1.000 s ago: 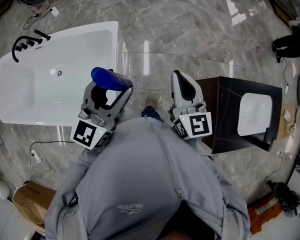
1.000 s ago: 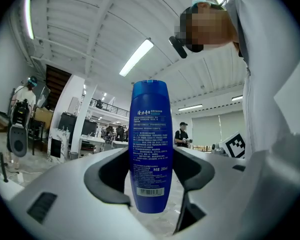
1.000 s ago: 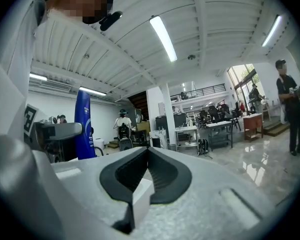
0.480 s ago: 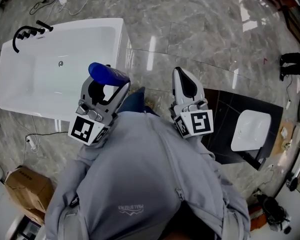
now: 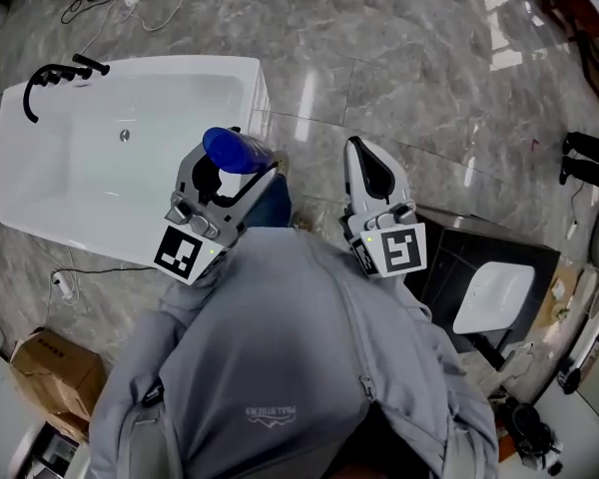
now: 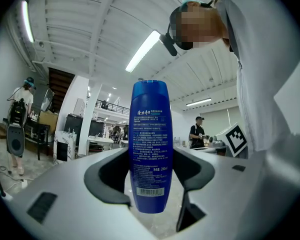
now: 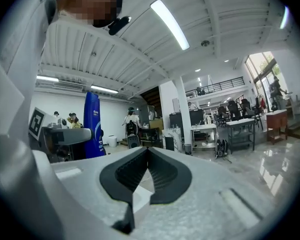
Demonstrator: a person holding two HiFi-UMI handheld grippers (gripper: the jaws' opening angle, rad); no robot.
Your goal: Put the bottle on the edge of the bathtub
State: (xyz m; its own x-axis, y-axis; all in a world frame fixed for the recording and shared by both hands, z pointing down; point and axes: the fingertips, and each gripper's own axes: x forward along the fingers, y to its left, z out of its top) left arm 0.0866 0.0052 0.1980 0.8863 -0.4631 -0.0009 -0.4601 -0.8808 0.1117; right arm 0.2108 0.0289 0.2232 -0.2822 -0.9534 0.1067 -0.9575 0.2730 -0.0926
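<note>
Grey marbled floor (image 5: 429, 88) fills the head view, with the white bathtub (image 5: 100, 178) at upper left, a black tap (image 5: 55, 73) at its far end and a dark cabinet (image 5: 479, 252) with a white basin (image 5: 494, 297) at lower right. Over the last second the tub has drawn in toward the person while the cabinet has slid off to the lower right, so the person seems to be walking toward the tub. The blue bottle (image 5: 238, 148) now shows against the tub's near corner instead of out by its side. It is still carried in the air, clamped across its body by the left gripper (image 5: 230, 173), whose jaws press on both of its flanks just as they did before. The right gripper (image 5: 361, 160) rides alongside with its jaws closed together and nothing between them. By my reading the approach is nearly done; what remains is to lower the bottle upright onto the flat rim and let go. That rim looks narrow and glossy, so a tilted base could slip into the tub.
</note>
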